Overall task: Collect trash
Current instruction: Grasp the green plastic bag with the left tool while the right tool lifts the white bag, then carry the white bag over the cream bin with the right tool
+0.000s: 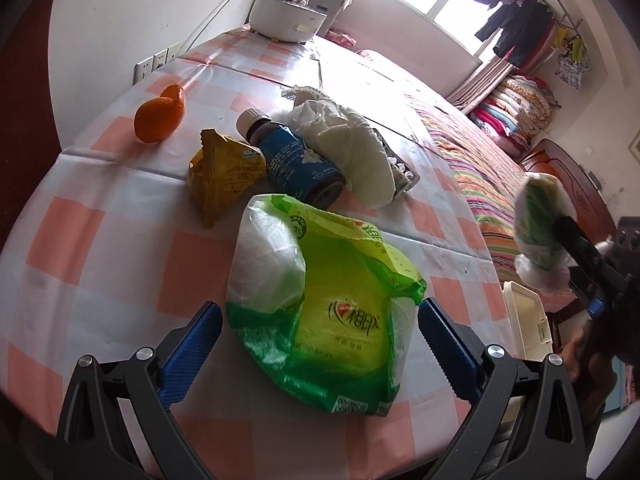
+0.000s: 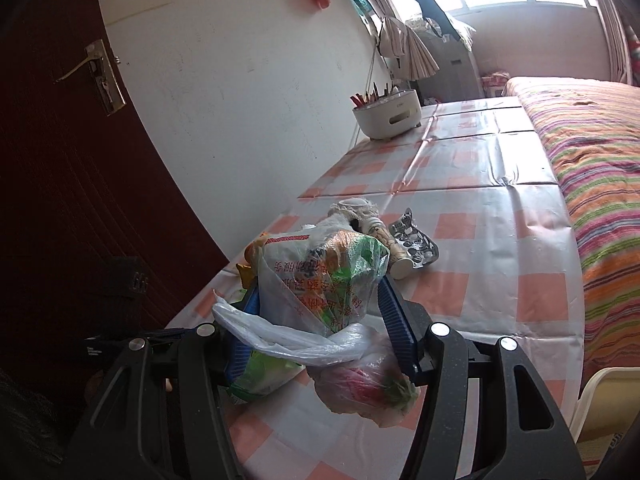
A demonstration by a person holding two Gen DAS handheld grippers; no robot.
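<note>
Left wrist view. Checked pink-and-white tablecloth (image 1: 100,240) covers the table, with a striped bed (image 1: 480,168) beyond it. The left gripper (image 1: 320,324) stands wide open, its blue pads on either side of a green plastic bag (image 1: 332,312) printed with a red heart logo; neither pad touches it. Behind the green plastic bag lie a yellow wrapper (image 1: 224,176) reading "SANDWICH CRA…", a brown bottle with a blue label (image 1: 296,160) on its side, crumpled white tissue (image 1: 352,148) and a blister pack (image 1: 400,168). Two oranges (image 1: 158,114) sit farther back, and a white pot (image 1: 288,20) farthest.

Right wrist view. The same tablecloth (image 2: 500,240) runs toward a window. The right gripper (image 2: 320,312) is closed on a knotted clear bag (image 2: 320,280) printed with reversed red characters, held above the cloth. Beyond the knotted clear bag lie the bottle (image 2: 384,236) and blister pack (image 2: 416,240).
</note>
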